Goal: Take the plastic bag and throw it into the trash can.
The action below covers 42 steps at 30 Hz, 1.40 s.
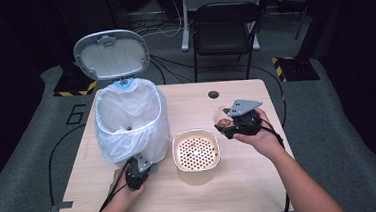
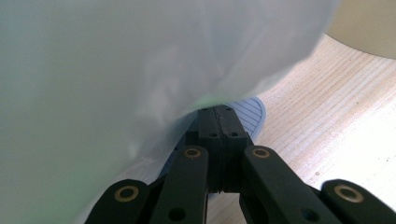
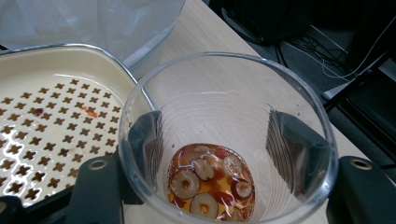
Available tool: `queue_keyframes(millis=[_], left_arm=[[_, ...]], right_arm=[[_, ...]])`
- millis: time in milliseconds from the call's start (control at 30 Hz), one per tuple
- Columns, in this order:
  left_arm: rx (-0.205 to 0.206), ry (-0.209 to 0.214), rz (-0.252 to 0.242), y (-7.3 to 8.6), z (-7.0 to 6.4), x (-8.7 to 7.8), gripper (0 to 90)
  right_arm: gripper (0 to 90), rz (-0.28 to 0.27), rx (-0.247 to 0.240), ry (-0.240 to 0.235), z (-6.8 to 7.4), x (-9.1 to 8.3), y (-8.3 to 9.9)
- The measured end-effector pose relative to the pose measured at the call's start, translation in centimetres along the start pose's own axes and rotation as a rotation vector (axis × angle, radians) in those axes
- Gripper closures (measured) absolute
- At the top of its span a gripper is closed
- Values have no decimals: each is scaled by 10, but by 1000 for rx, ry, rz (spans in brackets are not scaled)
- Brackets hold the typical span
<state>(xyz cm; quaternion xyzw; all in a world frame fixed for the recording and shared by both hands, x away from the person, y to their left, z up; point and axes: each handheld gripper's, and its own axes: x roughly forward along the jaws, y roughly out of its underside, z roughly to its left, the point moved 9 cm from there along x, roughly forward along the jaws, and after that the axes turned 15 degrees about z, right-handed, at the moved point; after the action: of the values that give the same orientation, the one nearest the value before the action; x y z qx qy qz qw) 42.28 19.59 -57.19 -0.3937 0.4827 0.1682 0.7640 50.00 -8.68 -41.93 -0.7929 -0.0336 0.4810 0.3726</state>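
Note:
A clear plastic cup (image 1: 223,117) (image 3: 224,102) is held above the table's right half, with my right gripper (image 1: 237,122) (image 3: 217,135) shut on its sides. At the cup's bottom lie sliced dried fruit rounds in a little amber liquid (image 3: 210,182). Beside it to the left stands a cream container with a perforated strainer top (image 1: 195,148) (image 3: 51,116). A bin lined with a white bag (image 1: 127,120) (image 2: 116,70) stands at the left, its grey lid (image 1: 111,53) raised. My left gripper (image 1: 139,167) (image 2: 217,114) is shut at the bin's base, its tips over the ribbed grey pedal (image 2: 252,109).
The wooden table (image 1: 241,182) has a round cable hole (image 1: 213,94) at its far edge. A black folding chair (image 1: 223,28) stands behind the table. A few red bits lie on the strainer (image 3: 88,111) and one inside the bag (image 1: 129,127).

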Motion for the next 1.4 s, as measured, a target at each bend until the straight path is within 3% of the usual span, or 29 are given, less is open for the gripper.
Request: queue_keyframes(millis=[400, 767, 1100, 1400], left_arm=[[0, -4, -5, 0, 0, 0, 900], [-1, -5, -6, 0, 0, 0, 900], [0, -6, -5, 0, 0, 0, 900], [0, -5, -6, 0, 0, 0, 900]], right_arm=[[361, -26, -72, 28, -2, 6, -15], [358, -59, -138, 66, -1, -3, -24], [358, -78, -245, 126, 7, -7, -29], [358, -96, -288, 124, 9, -1, -38]])
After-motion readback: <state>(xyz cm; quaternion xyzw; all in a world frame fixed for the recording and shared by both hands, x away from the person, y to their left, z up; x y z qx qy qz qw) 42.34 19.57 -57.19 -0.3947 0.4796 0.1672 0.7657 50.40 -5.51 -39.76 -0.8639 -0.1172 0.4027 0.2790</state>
